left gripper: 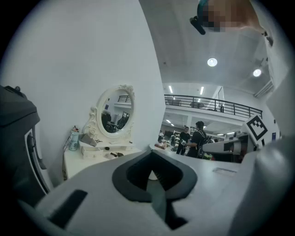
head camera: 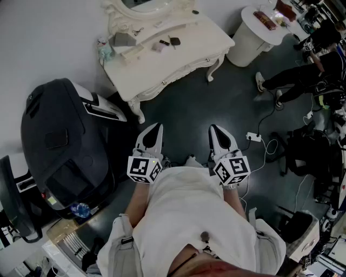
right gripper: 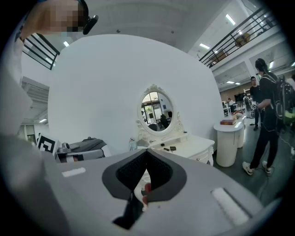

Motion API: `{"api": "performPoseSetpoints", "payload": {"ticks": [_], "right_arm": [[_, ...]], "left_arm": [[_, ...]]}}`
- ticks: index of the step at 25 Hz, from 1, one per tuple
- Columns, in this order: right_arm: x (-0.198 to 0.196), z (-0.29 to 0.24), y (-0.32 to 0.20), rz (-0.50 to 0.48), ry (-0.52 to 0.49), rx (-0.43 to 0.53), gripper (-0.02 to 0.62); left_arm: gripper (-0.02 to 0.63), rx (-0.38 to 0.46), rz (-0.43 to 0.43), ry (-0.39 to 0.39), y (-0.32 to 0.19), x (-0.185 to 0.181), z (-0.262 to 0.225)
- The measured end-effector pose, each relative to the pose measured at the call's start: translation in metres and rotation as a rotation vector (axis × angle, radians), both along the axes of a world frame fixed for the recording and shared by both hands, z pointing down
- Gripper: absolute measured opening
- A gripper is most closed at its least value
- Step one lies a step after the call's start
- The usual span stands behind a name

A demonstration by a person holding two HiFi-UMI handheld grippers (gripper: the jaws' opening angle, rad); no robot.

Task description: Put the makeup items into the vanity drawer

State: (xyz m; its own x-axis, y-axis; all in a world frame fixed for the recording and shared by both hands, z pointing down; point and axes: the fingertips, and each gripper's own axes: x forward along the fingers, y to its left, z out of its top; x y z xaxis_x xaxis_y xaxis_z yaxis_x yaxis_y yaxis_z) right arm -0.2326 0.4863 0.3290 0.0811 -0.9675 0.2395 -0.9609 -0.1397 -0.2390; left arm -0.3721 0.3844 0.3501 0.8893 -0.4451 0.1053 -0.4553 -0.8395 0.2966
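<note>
Left gripper [head camera: 157, 129]: jaws together with nothing between them; held just ahead of the person's torso, pointing toward the far side
Right gripper [head camera: 215, 130]: jaws closed and empty; level with the left gripper
Vanity table [head camera: 186, 51]: far, ahead and a little left, well apart from both grippers; long axis runs near-left to far-right
Makeup items [head camera: 167, 42]: small pieces scattered on the table top below the mirror [head camera: 141, 4]
Drawer [head camera: 181, 71]: in the table's front face; appears closed
Judgement: approach not yet made; the left gripper sits slightly nearer the items
</note>
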Motion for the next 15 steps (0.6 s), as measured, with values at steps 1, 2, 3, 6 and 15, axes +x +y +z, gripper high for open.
{"api": "performPoseSetpoints", "payload": {"ticks": [1,2,3,6,15], "right_arm": [[-0.002,0.002,0.002,-0.013,0.003,-0.004,0.008],[-0.004,0.005,0.004,-0.025,0.007,-0.007,0.008],[-0.006,0.006,0.007,-0.036,0.01,-0.01,0.008],[-0.008,0.008,0.023,-0.063,0.024,-0.013,0.008],[0.046,0.008,0.154,-0.094,0.014,0.003,0.008]], "left_arm": [[0.006,-0.001,-0.01,-0.005,0.002,-0.003,0.002],[0.005,-0.002,-0.02,-0.009,0.005,-0.007,0.004],[0.006,-0.004,-0.033,-0.014,0.007,-0.01,0.006],[0.006,-0.004,-0.076,-0.025,0.016,-0.019,0.009],[0.005,0.068,-0.115,-0.034,0.143,0.029,-0.003]]}}
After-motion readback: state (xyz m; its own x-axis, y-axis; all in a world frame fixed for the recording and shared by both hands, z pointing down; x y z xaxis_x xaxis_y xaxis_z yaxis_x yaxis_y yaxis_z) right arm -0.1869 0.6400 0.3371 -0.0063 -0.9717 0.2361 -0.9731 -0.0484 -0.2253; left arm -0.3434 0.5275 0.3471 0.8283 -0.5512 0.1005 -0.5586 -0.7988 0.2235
